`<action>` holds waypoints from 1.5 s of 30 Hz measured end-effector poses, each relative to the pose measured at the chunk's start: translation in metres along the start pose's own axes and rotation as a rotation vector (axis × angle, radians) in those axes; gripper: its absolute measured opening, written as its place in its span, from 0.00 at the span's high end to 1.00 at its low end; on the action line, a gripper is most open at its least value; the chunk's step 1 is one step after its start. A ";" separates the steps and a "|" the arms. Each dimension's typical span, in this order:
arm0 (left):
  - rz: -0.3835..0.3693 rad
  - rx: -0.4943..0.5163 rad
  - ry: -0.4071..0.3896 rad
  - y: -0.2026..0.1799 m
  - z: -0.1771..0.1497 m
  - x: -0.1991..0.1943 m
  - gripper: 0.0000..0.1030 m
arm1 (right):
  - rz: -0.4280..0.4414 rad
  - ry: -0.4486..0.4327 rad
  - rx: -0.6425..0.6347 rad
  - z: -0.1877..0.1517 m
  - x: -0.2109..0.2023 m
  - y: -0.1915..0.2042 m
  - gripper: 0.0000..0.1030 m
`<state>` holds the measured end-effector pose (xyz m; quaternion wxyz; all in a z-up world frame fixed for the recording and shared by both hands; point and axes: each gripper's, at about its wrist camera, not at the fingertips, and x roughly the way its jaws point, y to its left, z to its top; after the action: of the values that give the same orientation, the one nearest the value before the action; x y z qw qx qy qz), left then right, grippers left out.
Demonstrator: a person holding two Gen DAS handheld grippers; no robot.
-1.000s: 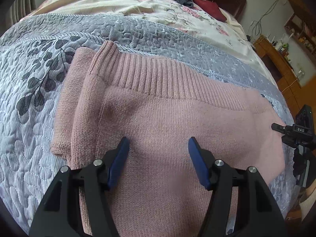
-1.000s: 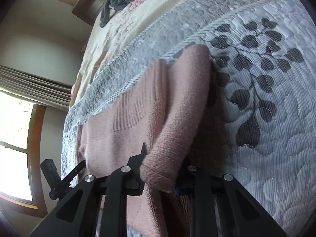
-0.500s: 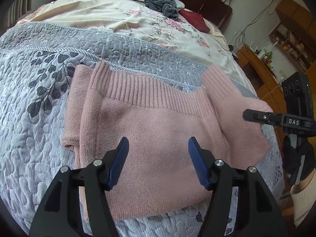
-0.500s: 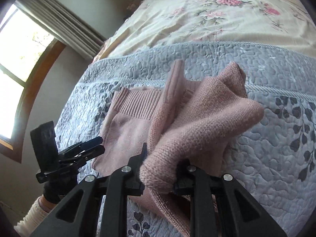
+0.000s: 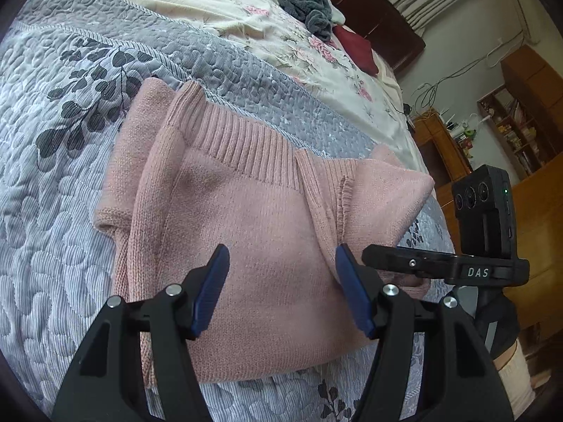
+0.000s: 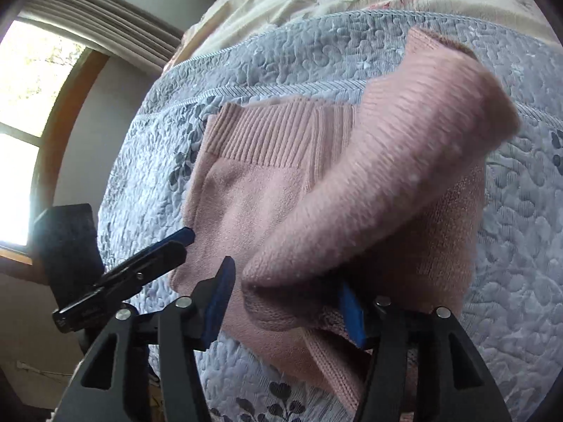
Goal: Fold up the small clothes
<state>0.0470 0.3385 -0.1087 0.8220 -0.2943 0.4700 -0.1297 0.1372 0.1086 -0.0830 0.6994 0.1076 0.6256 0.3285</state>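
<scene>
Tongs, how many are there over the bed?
2. The left tongs hang open above the pink sweater. The right tongs are at the sweater's right side, open too, with a sleeve between their tips.

Pink knitted wool-like sweater: soft matt knit, ribbed hem band, fuzzy sleeve. Grey quilted bedspread: stitched, puckered cloth with faint sheen. Left tongs: matt black plastic arms, blue ridged pads, shiny metal rivets. Dark wooden headboard: glossy.
</scene>
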 end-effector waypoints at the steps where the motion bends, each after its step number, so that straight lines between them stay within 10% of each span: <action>1: -0.007 -0.003 0.001 -0.001 -0.001 0.000 0.40 | 0.008 -0.007 0.002 -0.001 -0.009 -0.001 0.45; 14: -0.006 0.138 0.032 -0.076 0.003 0.045 0.34 | -0.052 -0.146 0.098 -0.048 -0.120 -0.070 0.37; 23: 0.013 0.009 0.114 -0.051 -0.009 0.059 0.33 | -0.047 -0.115 0.152 -0.103 -0.103 -0.115 0.37; 36: -0.248 -0.276 0.183 -0.031 -0.013 0.117 0.33 | -0.001 -0.125 0.211 -0.115 -0.086 -0.129 0.37; 38: -0.246 -0.254 0.181 -0.040 -0.012 0.119 0.37 | 0.001 -0.124 0.210 -0.113 -0.085 -0.129 0.37; 42: -0.214 -0.246 0.162 -0.046 -0.013 0.121 0.77 | 0.004 -0.125 0.209 -0.113 -0.081 -0.125 0.37; 45: -0.225 -0.211 0.114 -0.053 -0.010 0.106 0.80 | 0.003 -0.127 0.202 -0.113 -0.080 -0.121 0.37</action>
<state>0.0973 0.2405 -0.1545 0.7389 -0.4218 0.4909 -0.1873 0.0694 -0.0604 -0.1086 0.7226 0.1990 0.6099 0.2577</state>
